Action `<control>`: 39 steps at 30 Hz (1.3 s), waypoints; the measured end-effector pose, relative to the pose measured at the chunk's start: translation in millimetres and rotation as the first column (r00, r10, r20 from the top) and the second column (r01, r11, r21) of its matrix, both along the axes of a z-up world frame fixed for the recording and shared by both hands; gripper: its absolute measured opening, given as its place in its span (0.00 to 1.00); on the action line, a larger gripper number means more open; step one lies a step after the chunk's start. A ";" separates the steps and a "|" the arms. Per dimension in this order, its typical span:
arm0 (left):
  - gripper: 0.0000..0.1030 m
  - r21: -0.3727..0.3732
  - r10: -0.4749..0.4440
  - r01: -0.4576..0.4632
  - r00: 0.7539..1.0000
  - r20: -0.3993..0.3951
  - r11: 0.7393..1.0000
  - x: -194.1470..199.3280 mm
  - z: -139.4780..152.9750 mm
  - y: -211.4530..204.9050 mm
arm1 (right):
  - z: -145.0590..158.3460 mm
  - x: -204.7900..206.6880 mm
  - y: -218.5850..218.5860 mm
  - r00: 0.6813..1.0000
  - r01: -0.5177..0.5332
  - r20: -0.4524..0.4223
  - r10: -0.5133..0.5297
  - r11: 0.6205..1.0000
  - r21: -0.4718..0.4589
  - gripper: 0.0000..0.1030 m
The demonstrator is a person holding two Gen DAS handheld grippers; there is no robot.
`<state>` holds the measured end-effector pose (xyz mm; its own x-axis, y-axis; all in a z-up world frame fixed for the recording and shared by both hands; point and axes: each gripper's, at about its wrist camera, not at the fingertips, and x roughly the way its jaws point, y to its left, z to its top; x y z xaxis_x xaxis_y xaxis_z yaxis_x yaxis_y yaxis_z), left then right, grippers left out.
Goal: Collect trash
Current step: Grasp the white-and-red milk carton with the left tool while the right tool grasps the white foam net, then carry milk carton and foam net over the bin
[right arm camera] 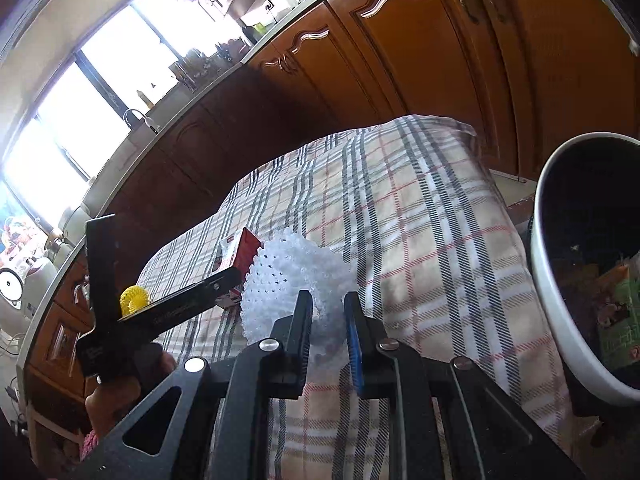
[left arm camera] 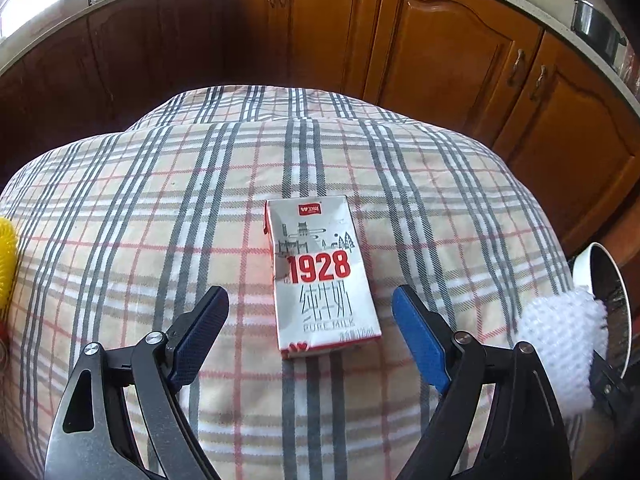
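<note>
Gripping white foam net (right arm camera: 298, 284), right tool (right arm camera: 328, 300)

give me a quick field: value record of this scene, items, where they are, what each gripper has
surface: plaid tablecloth
milk carton: lying flat on the cloth, between the open fingers of the left gripper, not gripped
white foam net: pinched in the right gripper
yellow foam net: on the cloth, far side
bin: white, at the table's edge, some trash inside
backdrop: wooden cabinets
</note>
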<state>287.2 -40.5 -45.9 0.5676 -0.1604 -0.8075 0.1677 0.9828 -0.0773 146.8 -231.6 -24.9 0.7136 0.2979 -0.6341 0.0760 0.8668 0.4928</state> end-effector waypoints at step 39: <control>0.44 -0.072 -0.188 0.188 0.982 -0.004 0.980 -126.7 -9.7 -15.1 | -9.5 -30.7 11.4 0.998 -0.062 -0.030 0.058 0.989 -0.136 0.35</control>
<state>160.6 -55.6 -55.6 0.5134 -0.3210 -0.7959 0.3478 0.9257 -0.1489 116.1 -220.2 -34.4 0.6796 0.2487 -0.6901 0.0332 0.9294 0.3676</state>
